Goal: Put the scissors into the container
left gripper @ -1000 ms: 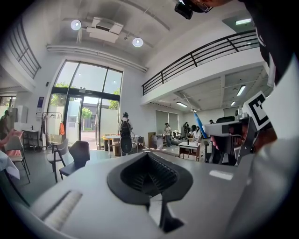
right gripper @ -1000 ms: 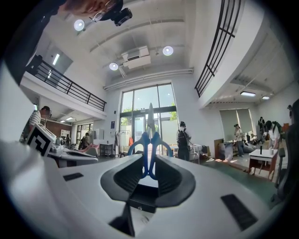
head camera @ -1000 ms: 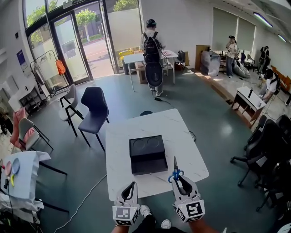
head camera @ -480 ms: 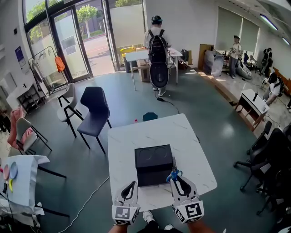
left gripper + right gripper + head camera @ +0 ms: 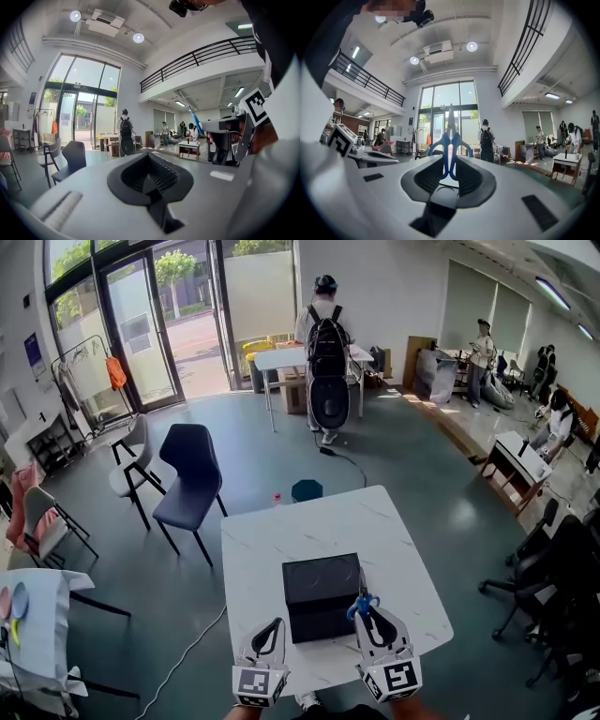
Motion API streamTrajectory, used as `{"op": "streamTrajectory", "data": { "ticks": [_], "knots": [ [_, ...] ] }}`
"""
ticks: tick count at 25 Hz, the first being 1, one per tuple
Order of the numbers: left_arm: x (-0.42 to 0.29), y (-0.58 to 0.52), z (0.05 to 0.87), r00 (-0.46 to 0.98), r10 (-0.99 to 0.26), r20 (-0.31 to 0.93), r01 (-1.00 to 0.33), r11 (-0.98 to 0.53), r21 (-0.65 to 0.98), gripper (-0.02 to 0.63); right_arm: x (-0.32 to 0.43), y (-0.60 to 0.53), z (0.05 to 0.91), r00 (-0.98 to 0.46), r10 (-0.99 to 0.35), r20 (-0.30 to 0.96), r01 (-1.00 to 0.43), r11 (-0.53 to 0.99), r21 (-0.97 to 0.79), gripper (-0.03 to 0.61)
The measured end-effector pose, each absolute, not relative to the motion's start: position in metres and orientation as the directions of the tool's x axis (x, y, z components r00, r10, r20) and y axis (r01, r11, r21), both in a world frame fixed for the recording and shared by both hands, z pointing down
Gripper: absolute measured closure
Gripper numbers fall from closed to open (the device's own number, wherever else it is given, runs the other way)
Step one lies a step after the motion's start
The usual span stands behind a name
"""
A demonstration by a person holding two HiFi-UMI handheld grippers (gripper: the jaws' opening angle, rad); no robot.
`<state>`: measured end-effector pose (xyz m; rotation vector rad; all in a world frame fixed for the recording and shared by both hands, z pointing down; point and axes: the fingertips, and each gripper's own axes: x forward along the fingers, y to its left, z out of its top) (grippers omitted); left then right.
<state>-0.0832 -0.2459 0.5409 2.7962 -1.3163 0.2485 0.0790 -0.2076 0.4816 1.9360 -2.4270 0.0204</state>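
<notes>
Left gripper [image 5: 271, 626]: nearest, low in the head view, just off the near edge of the table. In the left gripper view [image 5: 149, 165] its ribbed black fingers are pressed together with nothing between them.

Right gripper [image 5: 370, 617]: beside the left one, to its right, also at the table's near edge. In the right gripper view [image 5: 449, 174] its fingers are clamped on the blue handles of the scissors.

Scissors [image 5: 450, 140]: upright in the right gripper, handles low between the pads, blades closed and pointing away from the gripper. In the head view the scissors [image 5: 361, 602] lie over the near right corner of the container. How high above it they are cannot be told.

Container [image 5: 319, 594]: a black box on the near half of the table, between the two grippers and just beyond them. Two faint rings show on its top face.

Table [image 5: 309, 526]: white, marbled, square-cornered. The box is the only thing standing on it.

Left of the table: a dark chair [image 5: 190, 474] and a pale chair [image 5: 131, 454] beyond it. A cloth-covered stand [image 5: 42, 606] is at the near left.

Right of the table: black office chairs [image 5: 561, 563].

Just past the far edge: a teal stool [image 5: 307, 489] on the floor.

Far: a person with a black backpack [image 5: 328, 338] stands at a white desk [image 5: 281, 358]. Glass doors [image 5: 150, 324] are at the far left, and more people [image 5: 483, 341] at the far right.
</notes>
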Motion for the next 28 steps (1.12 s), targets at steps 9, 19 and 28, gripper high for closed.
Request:
{"op": "streamTrajectory", "data": {
  "ticks": [9,19,28],
  "knots": [
    [-0.069,-0.261,0.546,0.654,-0.736,0.177,-0.745,-0.667,-0.024,0.606,0.087,-0.224,0.499,-0.223,-0.971,0.084,-0.974,0.225,0.013,0.494],
    [-0.052,-0.276,0.558,0.601,-0.773,0.203,-0.788,-0.615,-0.011,0.606,0.109,-0.243,0.523,-0.302,-0.94,0.16,-0.952,0.307,0.008,0.494],
    [-0.052,-0.278,0.572,0.547,-0.803,0.237,-0.828,-0.561,0.011,0.606,0.1,-0.25,0.564,-0.427,-0.858,0.284,-0.888,0.458,0.048,0.495]
  ]
}}
